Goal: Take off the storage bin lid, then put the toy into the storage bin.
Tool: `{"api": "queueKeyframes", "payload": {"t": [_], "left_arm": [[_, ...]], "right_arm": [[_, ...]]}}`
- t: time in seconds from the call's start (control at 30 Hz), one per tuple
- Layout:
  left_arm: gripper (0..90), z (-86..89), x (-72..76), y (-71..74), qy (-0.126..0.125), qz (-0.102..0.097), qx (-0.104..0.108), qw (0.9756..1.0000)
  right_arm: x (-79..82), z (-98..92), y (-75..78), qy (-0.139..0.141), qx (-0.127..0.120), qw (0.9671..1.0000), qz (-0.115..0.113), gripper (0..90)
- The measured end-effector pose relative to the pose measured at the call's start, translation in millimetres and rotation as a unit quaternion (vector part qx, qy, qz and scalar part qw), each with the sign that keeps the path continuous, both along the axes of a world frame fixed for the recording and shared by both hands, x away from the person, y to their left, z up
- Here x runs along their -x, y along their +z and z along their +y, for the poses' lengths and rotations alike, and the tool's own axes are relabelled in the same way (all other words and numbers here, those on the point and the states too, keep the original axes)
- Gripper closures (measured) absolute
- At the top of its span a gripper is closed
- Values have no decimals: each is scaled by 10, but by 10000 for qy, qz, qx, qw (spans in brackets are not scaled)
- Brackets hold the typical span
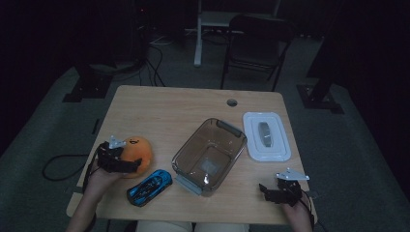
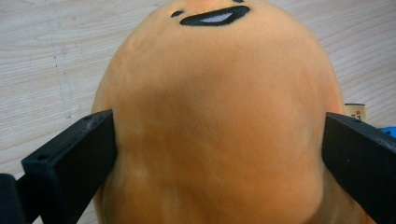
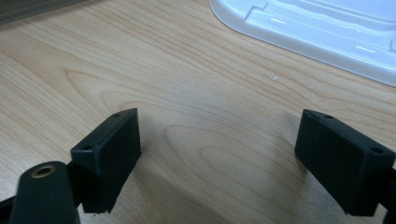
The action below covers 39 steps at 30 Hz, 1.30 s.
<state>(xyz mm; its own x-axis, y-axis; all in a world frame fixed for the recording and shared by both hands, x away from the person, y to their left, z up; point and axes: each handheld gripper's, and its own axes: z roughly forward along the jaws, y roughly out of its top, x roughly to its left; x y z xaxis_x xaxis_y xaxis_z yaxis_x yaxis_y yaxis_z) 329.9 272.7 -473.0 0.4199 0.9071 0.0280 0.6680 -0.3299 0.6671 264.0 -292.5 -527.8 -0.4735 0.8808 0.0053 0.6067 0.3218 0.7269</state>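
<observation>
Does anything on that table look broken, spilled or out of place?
Nothing stands out. The clear container sits open and empty, its white lid flat beside it; the left gripper squeezes the orange plush; the blue toy car looks intact.

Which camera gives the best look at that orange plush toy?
The left gripper view: the plush sits close up between the left gripper's jaws, which touch both its sides, its stitched mouth visible. The high view shows it small and dim at the table's left, beside the blue car. The right gripper view looks at bare wood and a white lid.
</observation>
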Motion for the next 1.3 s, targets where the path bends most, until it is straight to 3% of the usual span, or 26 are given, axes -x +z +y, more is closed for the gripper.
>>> {"api": "queueKeyframes", "payload": {"t": [0.13,0.23,0.33,0.53,0.77,0.97,1.3], "left_arm": [[5,-5,19,-22,45,36,-48,10000],[55,0,30,-25,105,28,-51,9999],[149,7,45,-19,91,1,-116,9999],[417,88,86,6,84,-86,86,9999],[558,127,92,107,18,-182,208,9996],[581,102,62,220,-81,-204,88,9997],[595,38,50,493,-286,-339,114,9990]], "right_arm": [[-1,1,0,-9,3,10000,5,132],[0,1,-1,-8,3,10000,5,132],[-3,1,0,-8,3,10000,16,128],[-8,2,0,-1,12,10000,15,127],[-8,2,0,-1,12,10000,16,126],[-8,2,0,-2,12,10000,17,126],[-8,2,0,-2,11,10000,17,126]]}}
